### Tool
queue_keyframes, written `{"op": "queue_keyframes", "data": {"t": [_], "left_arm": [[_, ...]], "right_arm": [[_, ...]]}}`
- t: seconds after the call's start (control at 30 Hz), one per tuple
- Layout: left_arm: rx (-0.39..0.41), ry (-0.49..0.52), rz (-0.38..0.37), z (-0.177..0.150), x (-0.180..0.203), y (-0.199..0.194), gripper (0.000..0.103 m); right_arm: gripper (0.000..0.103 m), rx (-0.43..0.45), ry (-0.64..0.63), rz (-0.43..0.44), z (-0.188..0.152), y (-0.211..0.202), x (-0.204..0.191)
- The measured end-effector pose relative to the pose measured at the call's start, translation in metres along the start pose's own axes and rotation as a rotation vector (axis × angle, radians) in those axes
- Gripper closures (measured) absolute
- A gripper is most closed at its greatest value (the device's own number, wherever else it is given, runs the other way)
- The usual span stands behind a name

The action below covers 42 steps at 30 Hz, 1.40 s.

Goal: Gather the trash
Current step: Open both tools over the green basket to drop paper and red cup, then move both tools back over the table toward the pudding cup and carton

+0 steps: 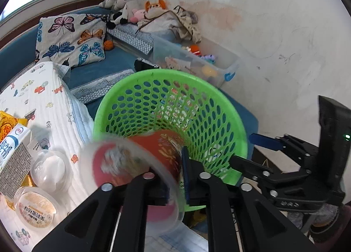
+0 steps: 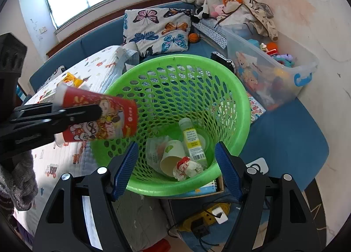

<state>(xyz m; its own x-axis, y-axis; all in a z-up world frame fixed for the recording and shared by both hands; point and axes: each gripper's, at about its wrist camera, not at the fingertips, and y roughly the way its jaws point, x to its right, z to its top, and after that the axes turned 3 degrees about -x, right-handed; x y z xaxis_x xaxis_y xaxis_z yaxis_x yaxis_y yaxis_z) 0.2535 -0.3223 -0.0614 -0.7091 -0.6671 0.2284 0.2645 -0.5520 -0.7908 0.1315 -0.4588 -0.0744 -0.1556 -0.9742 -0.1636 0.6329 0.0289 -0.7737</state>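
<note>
The left gripper clamps a red cartoon-printed paper cup on its side, jaws nearly closed on its wall, poised over the left rim of the green mesh waste basket. The right gripper hangs wide open and empty at the basket's near rim. Down inside lie a barcode-labelled bottle, a paper cup and a crumpled wrapper; their print is too small to read.
</note>
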Motion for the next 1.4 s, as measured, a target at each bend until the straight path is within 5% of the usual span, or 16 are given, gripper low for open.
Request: {"op": "queue_keyframes", "data": {"t": [0.37, 0.8, 1.4], "left_arm": [[0.010, -0.001, 0.001, -0.001, 0.001, -0.002, 0.071], [0.116, -0.042, 0.018, -0.031, -0.016, -0.066, 0.067], [0.222, -0.223, 0.158, -0.102, -0.093, -0.155, 0.066]], "right_arm": [[0.031, -0.004, 0.003, 0.010, -0.004, 0.000, 0.001], [0.031, 0.025, -0.043, 0.051, -0.006, -0.018, -0.030], [0.025, 0.038, -0.180, 0.153, -0.009, -0.019, -0.120]]}}
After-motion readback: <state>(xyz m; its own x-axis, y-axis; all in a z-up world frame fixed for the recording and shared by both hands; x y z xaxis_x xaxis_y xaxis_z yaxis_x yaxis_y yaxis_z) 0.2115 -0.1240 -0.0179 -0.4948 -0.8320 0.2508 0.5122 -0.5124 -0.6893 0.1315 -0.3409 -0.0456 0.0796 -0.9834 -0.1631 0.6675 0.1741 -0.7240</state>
